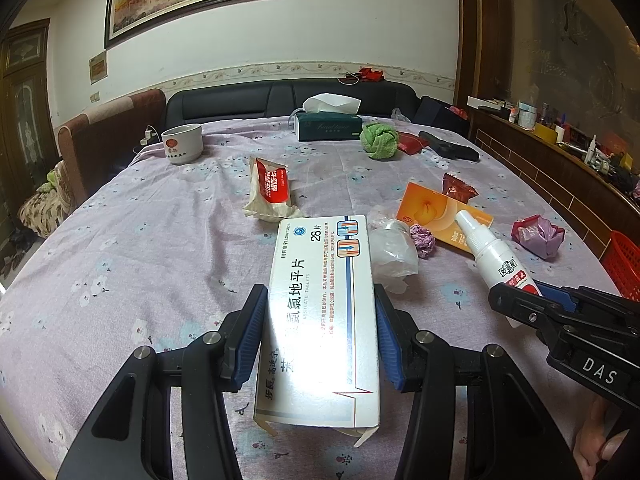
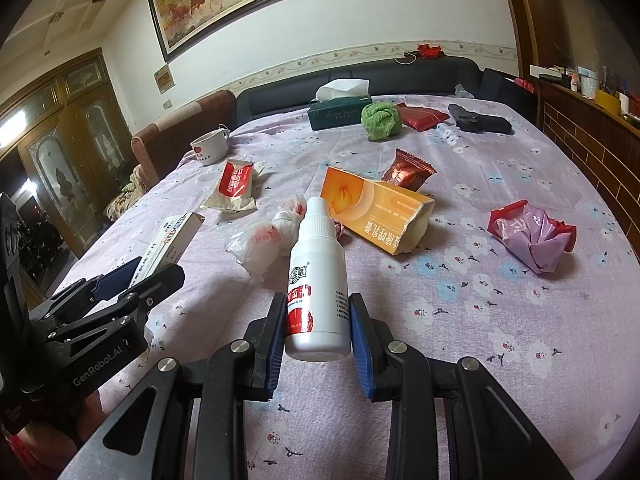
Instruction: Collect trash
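Our left gripper (image 1: 320, 340) clamps the white tablet box (image 1: 324, 312) by its long sides, lifted clear; our right gripper (image 2: 316, 320) pinches the spray bottle (image 2: 318, 280) near its base. More trash, the orange carton (image 2: 376, 208) included, litters the table (image 2: 480, 320) mid-cloth.

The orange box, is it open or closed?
Open. In the right wrist view the orange box lies flat, and its near end gapes, showing a hollow inside.

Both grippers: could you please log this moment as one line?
left gripper: shut on tablet box | right gripper: shut on spray bottle | red basket: right edge
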`<state>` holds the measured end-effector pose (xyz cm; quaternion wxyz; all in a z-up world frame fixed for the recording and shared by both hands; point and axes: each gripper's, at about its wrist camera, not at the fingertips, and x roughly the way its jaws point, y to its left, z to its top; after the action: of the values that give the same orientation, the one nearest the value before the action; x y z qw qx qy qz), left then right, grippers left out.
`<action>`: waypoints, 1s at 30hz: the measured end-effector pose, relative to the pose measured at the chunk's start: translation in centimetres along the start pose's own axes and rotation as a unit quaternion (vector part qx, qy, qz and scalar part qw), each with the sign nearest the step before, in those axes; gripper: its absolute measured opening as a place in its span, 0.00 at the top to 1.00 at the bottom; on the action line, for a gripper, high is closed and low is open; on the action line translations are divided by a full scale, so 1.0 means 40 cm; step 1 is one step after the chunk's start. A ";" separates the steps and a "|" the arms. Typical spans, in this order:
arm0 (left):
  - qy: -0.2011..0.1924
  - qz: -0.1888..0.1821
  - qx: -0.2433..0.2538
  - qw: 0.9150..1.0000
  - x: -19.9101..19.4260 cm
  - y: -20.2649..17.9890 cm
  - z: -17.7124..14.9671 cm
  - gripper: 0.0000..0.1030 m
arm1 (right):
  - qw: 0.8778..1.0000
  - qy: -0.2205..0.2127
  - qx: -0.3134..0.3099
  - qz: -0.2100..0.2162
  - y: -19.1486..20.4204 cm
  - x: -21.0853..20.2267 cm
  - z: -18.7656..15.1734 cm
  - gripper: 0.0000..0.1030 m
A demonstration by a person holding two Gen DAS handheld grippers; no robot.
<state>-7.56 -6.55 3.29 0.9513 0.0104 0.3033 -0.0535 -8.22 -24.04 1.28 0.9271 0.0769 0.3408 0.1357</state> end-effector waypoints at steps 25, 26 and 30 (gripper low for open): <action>0.003 0.000 0.003 1.000 -0.001 -0.005 -0.001 0.52 | 1.000 -0.002 0.002 -0.002 -0.003 -0.002 0.000 0.69; 0.004 0.000 0.005 1.000 0.000 -0.007 0.000 0.52 | 1.000 -0.001 0.002 -0.002 -0.003 -0.001 0.000 0.69; 0.008 -0.006 0.001 1.000 -0.006 -0.008 -0.003 0.52 | 1.000 0.002 0.016 -0.009 -0.015 -0.004 0.002 0.69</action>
<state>-7.86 -6.83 3.34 0.9486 0.0103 0.3105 -0.0597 -8.17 -24.67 1.29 0.9263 0.0884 0.3453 0.1223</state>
